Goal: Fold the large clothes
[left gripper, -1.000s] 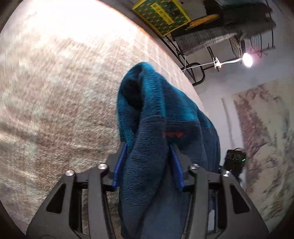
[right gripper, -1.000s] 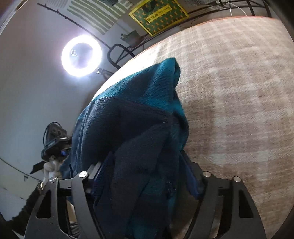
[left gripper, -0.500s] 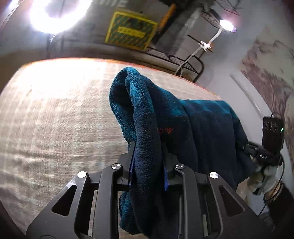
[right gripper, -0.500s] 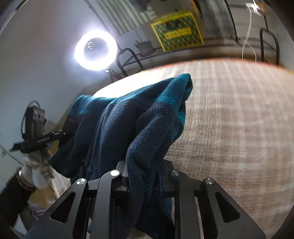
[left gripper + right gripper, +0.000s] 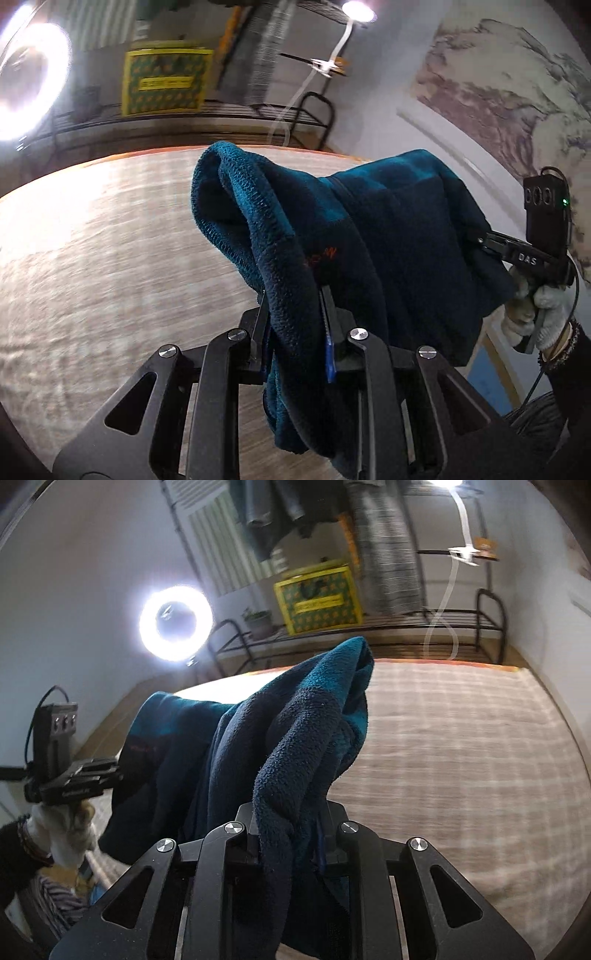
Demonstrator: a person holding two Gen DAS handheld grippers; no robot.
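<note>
A dark blue and teal fleece jacket (image 5: 388, 229) hangs in the air between my two grippers, above a beige plaid bed cover (image 5: 92, 240). My left gripper (image 5: 291, 299) is shut on a thick fold of it; a small orange logo shows just above the jaws. The right gripper (image 5: 484, 240) grips the fleece's far edge at the right, held by a gloved hand (image 5: 535, 314). In the right wrist view my right gripper (image 5: 288, 812) is shut on a bunched fold of the fleece (image 5: 306, 716), and the left gripper (image 5: 114, 771) holds its other end at the left.
The plaid cover (image 5: 461, 757) stretches wide to the right. Behind it stand a black metal rack (image 5: 406, 622) with a yellow-green box (image 5: 319, 598), a bright ring light (image 5: 175, 622) and hanging clothes. A patterned wall hanging (image 5: 498, 85) is at the right.
Both grippers' jaws have closed from wide to tight on the fleece. Both hands have risen and moved apart, lifting the fleece off the cover and stretching it between them.
</note>
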